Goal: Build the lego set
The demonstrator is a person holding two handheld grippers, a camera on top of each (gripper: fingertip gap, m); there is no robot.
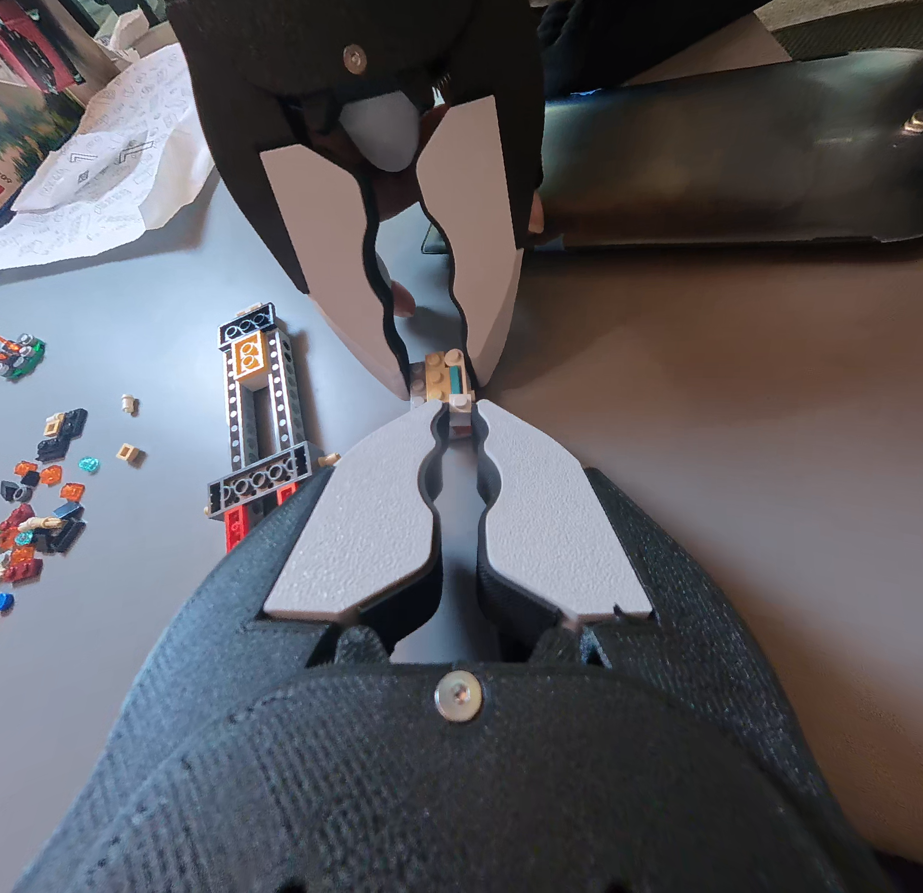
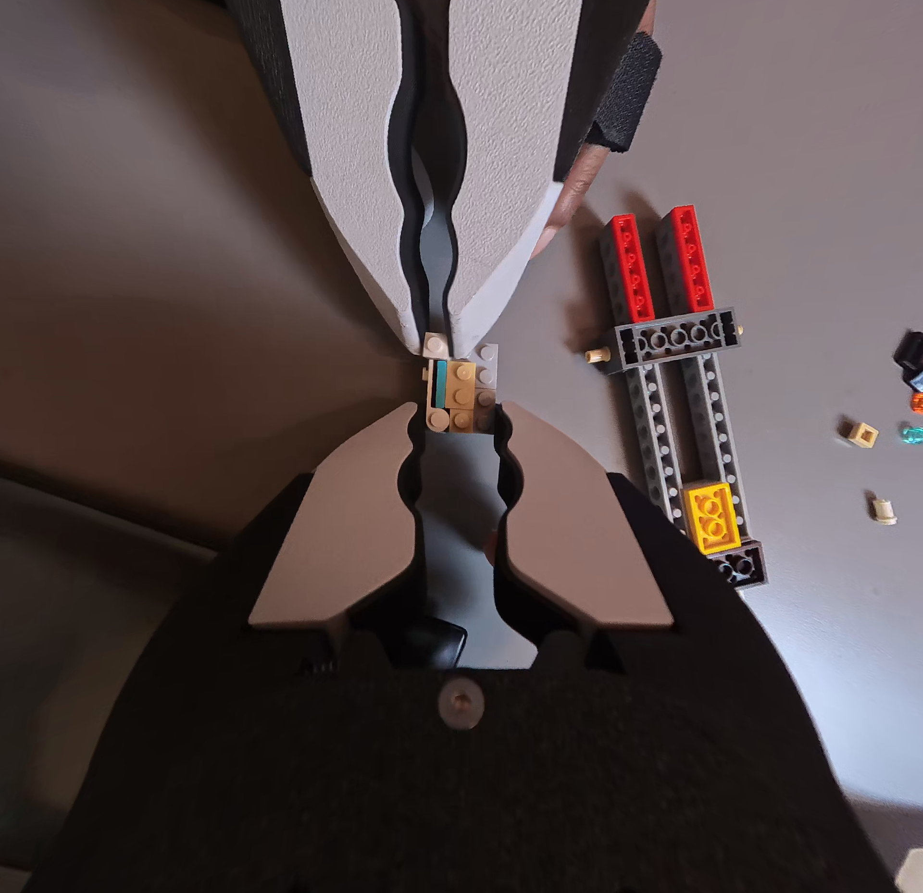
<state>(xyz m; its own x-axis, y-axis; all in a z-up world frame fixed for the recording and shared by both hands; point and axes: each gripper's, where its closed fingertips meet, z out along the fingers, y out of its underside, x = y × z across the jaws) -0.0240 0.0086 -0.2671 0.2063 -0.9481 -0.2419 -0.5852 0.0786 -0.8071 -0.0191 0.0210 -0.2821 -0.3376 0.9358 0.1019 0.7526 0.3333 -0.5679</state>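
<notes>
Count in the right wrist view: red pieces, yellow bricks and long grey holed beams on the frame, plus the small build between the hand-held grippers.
red pieces: 2
yellow brick: 1
long grey holed beams: 2
small tan build: 1
Total: 6

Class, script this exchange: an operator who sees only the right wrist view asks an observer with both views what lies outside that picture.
Operator: I see only a few loose pieces at my right edge. Are there more?
Observer: Yes. A bigger scatter of red, orange and black pieces lies beyond the long grey frame, on its side away from the grippers.
Operator: Is any paper nearby?
Observer: A crumpled white printed sheet lies farther along the table, past the frame's black end.
</notes>
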